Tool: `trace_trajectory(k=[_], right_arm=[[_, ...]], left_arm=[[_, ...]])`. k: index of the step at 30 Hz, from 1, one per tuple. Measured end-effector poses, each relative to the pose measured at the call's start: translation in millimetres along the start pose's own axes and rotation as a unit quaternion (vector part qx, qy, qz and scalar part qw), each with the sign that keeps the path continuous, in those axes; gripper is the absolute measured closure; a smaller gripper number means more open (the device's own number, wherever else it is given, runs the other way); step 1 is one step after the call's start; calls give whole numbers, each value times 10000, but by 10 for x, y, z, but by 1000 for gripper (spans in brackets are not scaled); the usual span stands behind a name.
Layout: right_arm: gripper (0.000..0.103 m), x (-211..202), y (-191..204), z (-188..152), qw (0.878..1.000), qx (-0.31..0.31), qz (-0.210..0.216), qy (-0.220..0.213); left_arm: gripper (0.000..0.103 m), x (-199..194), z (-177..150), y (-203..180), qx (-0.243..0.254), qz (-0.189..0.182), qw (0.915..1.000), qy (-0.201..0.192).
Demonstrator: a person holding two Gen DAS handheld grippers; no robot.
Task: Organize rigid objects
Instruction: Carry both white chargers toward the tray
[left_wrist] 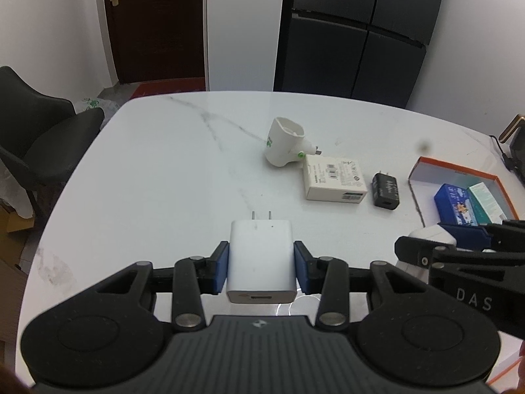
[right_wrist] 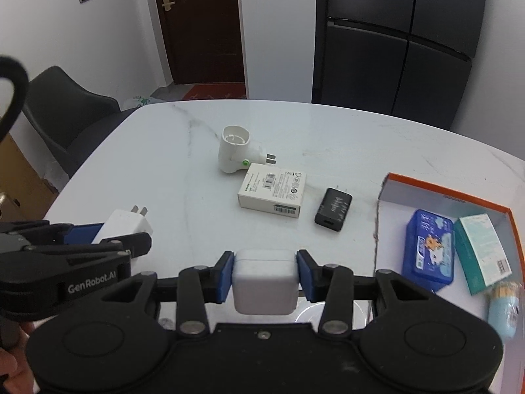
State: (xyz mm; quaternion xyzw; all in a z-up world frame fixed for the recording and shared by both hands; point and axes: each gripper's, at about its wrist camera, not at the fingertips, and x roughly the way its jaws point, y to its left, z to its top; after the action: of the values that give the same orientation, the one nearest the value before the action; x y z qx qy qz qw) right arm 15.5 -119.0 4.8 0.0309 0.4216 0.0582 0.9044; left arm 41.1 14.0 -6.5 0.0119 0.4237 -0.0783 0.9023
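My left gripper is shut on a white two-prong charger, held above the marble table; the same charger shows in the right wrist view inside the left gripper. My right gripper is shut on a white square charger block, also lifted off the table. On the table lie a white plug-in device, a white labelled box and a black charger. An orange-rimmed box stands at the right, holding a blue case and a teal carton.
A dark chair stands off the table's left side. A dark fridge and a brown door are behind the table. A pale blue container lies in the orange-rimmed box's near corner. Cardboard boxes sit on the floor at left.
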Motion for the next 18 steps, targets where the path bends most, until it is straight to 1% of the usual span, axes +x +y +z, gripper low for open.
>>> trace_trajectory(k=[15, 18], right_arm=[[52, -432, -185, -91, 9999, 0, 101, -123], [52, -497, -214, -121, 9998, -29, 128, -146]], left_arm=[[62, -306, -63, -240, -127, 150, 9997, -149], [62, -350, -88, -277, -156, 114, 9997, -133]])
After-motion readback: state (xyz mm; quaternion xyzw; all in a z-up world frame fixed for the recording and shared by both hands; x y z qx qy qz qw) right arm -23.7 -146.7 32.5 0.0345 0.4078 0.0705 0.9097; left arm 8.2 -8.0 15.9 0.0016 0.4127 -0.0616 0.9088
